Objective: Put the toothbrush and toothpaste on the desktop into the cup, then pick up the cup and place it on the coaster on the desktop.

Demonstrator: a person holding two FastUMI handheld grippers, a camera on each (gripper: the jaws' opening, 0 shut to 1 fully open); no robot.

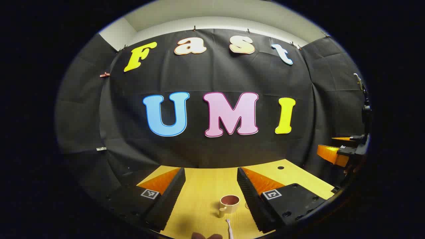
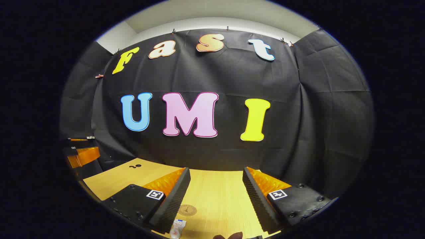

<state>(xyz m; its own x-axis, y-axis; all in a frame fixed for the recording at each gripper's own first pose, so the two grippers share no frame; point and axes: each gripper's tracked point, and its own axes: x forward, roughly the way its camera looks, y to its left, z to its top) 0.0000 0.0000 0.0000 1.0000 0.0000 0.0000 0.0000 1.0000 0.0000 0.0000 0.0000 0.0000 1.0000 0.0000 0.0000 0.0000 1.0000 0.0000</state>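
Observation:
A cream cup [image 1: 229, 204] with a dark pink inside stands upright on the wooden desktop [image 1: 202, 196], between the open fingers of my left gripper [image 1: 211, 196] and farther off. Just in front of the cup lies a white toothbrush [image 1: 229, 229], its head toward the cup. In the right gripper view, a round tan coaster [image 2: 187, 210] lies flat on the desktop [image 2: 219, 196] close to the left finger of my open right gripper [image 2: 216, 197]. A white toothpaste tube [image 2: 177, 228] lies near the bottom edge, below the coaster. Neither gripper holds anything.
The other gripper's orange and black fingers [image 1: 335, 152] hover at the far right of the left gripper view, and likewise another gripper [image 2: 81, 154] at the far left of the right gripper view. A small dark hole [image 1: 281, 167] marks the desktop's far part.

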